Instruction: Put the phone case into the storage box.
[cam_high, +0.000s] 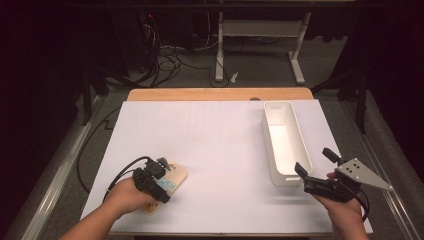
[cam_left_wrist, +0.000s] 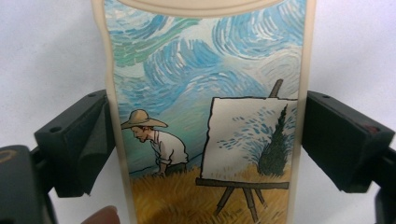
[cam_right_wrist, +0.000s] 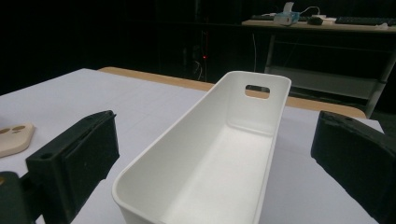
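A: Where's the phone case (cam_left_wrist: 205, 116) relative to the white bin (cam_high: 283, 141)?

B: Flat on the table (cam_high: 220, 135), well to the bin's left. The left gripper (cam_high: 152, 180) sits over it, jaws apart, straddling its long edges; one pad looks to touch the cream rim, the other stands just off it.

A: And the right gripper (cam_high: 320, 172)?

B: At the bin's near end, jaws wide apart, holding nothing.

A: Risk?

B: The case is thin and flexible. I'd guess an off-centre squeeze could bow it or let it pop out sideways before it reaches the bin.
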